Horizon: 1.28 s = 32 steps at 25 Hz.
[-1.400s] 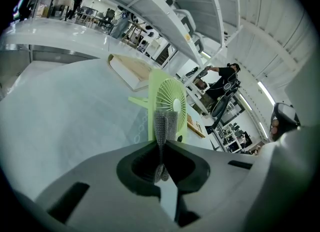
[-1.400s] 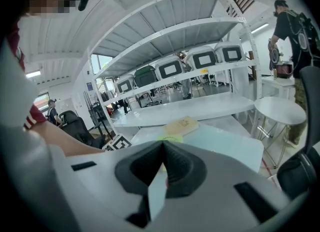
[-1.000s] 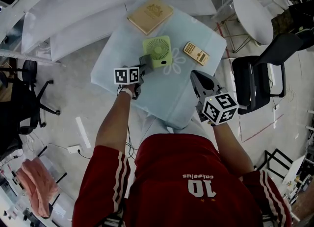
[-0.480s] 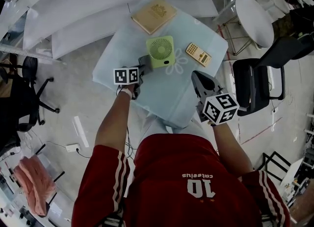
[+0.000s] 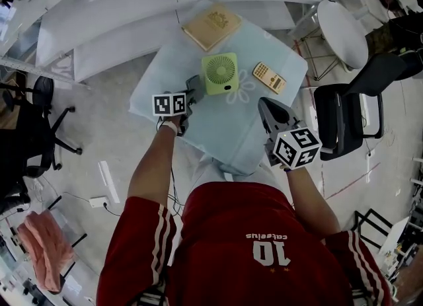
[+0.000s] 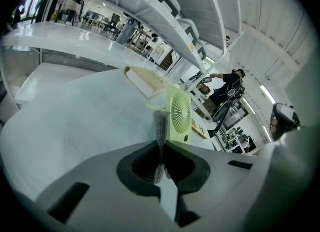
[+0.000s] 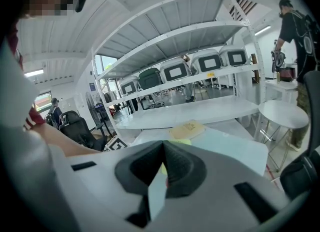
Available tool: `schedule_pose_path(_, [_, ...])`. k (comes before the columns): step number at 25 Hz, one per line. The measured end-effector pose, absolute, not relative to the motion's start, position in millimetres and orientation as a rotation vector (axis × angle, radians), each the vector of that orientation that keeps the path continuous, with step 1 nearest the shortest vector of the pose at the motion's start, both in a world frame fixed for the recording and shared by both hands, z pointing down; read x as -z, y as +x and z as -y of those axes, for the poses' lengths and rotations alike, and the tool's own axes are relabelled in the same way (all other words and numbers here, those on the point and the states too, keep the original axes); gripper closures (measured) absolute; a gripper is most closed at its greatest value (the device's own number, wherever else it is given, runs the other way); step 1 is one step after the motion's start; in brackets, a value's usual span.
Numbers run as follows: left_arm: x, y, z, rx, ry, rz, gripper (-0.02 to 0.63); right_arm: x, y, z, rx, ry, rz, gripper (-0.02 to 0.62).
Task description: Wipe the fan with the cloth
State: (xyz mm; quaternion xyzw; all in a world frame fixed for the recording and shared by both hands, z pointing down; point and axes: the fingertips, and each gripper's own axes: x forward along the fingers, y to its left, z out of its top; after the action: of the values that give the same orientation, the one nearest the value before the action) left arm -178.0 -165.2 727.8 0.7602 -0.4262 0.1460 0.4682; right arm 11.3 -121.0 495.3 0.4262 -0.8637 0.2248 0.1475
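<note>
The green desk fan (image 5: 220,73) stands upright around the middle of the table (image 5: 155,83), a little toward its far edge. A flat wooden box (image 5: 211,26) lies at that far edge and a tan calculator (image 5: 269,77) lies toward the right edge. The left gripper (image 5: 193,88) sits just beside the fan's left side. Its own view shows the jaws pressed together with nothing between them, and whether the tips touch the fan I cannot tell. The right gripper (image 5: 263,103) hangs over the near right part of the table, apart from the fan, with its jaws also closed and empty. Neither gripper carries a wiping cloth. The only fabric on the table is the pale blue sheet (image 5: 228,123) covering it, so the wipe itself looks not yet begun. To do the step well, one gripper should clamp a cloth with a good fold hanging past the jaw tips, so fabric rather than hard jaw meets the plastic. The other should brace the fan's body low down. The fan looks light and would likely slide or tip under a sideways stroke, so the strokes across the grille should be gentle.
</note>
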Motion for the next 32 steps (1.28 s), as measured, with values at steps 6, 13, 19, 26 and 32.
schedule_pose_path(6, [-701, -186, 159, -0.310, 1.906, 1.054, 0.586, -486, 10, 117, -0.629, 1.239, 2.495, 0.591])
schedule_pose_path(13, [-661, -185, 127, -0.266, 1.979, 1.066, 0.586, -476, 16, 109, -0.611, 1.264, 2.503, 0.592])
schedule_pose_path(19, [-610, -181, 114, -0.196, 2.077, 1.140, 0.586, -467, 27, 109, -0.626, 1.266, 2.517, 0.592])
schedule_pose_path(26, [-516, -181, 113, -0.127, 2.226, 1.308, 0.586, -450, 42, 105, -0.622, 1.242, 2.536, 0.592])
schedule_pose_path(32, [-454, -152, 87, -0.099, 2.277, 1.394, 0.584, -428, 73, 99, -0.615, 1.208, 2.566, 0.592])
